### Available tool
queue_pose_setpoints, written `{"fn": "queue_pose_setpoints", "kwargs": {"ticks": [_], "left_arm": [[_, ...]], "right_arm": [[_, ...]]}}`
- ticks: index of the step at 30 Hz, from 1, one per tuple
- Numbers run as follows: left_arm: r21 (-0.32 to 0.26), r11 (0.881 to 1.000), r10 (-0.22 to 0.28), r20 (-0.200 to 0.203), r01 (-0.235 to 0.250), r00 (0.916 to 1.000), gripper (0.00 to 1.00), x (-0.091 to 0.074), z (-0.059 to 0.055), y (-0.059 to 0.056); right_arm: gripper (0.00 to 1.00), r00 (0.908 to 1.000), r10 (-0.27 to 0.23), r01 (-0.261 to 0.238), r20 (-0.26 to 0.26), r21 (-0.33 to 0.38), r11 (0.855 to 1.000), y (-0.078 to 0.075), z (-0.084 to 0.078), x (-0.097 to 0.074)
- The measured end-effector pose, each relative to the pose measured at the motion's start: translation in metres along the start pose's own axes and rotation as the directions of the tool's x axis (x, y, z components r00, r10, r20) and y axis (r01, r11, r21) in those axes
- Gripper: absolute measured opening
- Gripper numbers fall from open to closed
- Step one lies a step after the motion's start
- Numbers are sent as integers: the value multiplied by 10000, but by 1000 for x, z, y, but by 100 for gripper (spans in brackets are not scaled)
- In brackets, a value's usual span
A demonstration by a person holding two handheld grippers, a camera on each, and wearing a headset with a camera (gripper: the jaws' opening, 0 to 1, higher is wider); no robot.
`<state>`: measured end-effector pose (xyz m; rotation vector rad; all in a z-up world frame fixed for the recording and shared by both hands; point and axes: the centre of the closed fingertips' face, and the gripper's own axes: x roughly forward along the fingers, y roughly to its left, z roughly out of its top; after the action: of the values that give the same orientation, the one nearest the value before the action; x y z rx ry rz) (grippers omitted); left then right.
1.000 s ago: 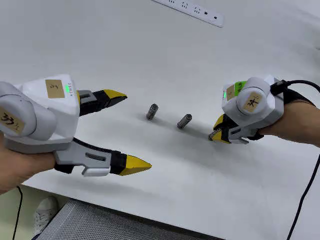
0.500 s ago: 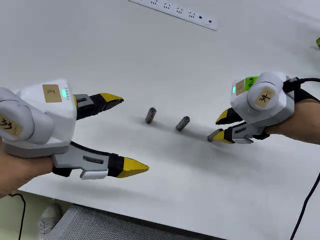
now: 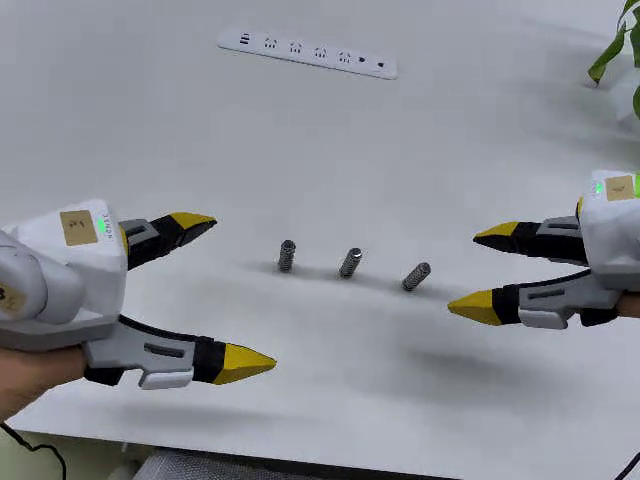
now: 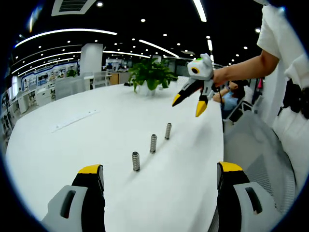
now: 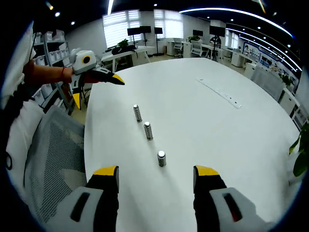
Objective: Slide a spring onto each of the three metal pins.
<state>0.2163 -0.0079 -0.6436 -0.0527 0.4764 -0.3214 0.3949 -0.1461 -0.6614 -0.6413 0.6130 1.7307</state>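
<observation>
Far left in the head view: left gripper (image 3: 240, 290), held in a hand, jaws spread wide, nothing between the yellow tips, clear of the white table (image 3: 150, 120). Just right of those tips and apart from them: left spring (image 3: 287, 255), standing on the table. Next along the same row: middle spring (image 3: 350, 262), with a bright metal top at its upper end. Then right spring (image 3: 416, 276), leaning in this view. All three spaced apart, none touching another, none touched by either gripper. Farther right: right gripper (image 3: 465, 271), jaws likewise parted wide and holding nothing, tips pointing back toward the row, near the right spring but not touching it. Row of springs between the two grippers, roughly midway. Beyond the row, toward the far side of the table: a white power strip (image 3: 307, 53). At the top right corner: green leaves of a plant (image 3: 620, 50).

In the left gripper view: own jaws wide at the bottom, the three springs upright straight ahead in a line leading away, right gripper hanging above the table past the farthest one.

In the right gripper view: same line from the other end, nearest spring just ahead of the parted jaws with a shiny round cap on top, left gripper beyond the far end at upper left. Pins inside the coils too small to make out otherwise.
</observation>
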Motion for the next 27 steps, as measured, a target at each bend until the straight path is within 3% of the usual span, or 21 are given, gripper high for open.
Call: {"fn": "queue_pose_setpoints", "kwargs": {"ticks": [3, 7, 13, 14, 19, 27], "left_arm": [[148, 9999, -17, -248, 20, 9997, 100, -1, -4, 1], [206, 9998, -35, -509, 46, 9987, 100, -3, -7, 0], [-115, 9996, 245, -421, -250, 9988, 100, -7, -6, 9], [-144, 9995, 281, -416, -287, 9987, 100, -7, -5, 9], [180, 9996, 230, -954, -214, 9952, 100, -6, -11, 5], [251, 9994, 263, -1089, -237, 9937, 100, -4, -9, 3]], "right_arm": [[73, 9970, -313, 281, 714, 447, 9986, -1, -11, -12], [82, 9898, -644, 520, 1275, 984, 9938, 3, -22, -27], [86, 9823, -1038, 843, 1559, 1265, 9884, 1, -40, -36], [86, 9812, -1081, 882, 1596, 1274, 9879, 8, -38, -35], [86, 9759, -1235, 973, 1800, 1479, 9842, 14, -39, -37], [86, 9717, -1409, 1130, 1898, 1503, 9822, 11, -42, -44]]}}
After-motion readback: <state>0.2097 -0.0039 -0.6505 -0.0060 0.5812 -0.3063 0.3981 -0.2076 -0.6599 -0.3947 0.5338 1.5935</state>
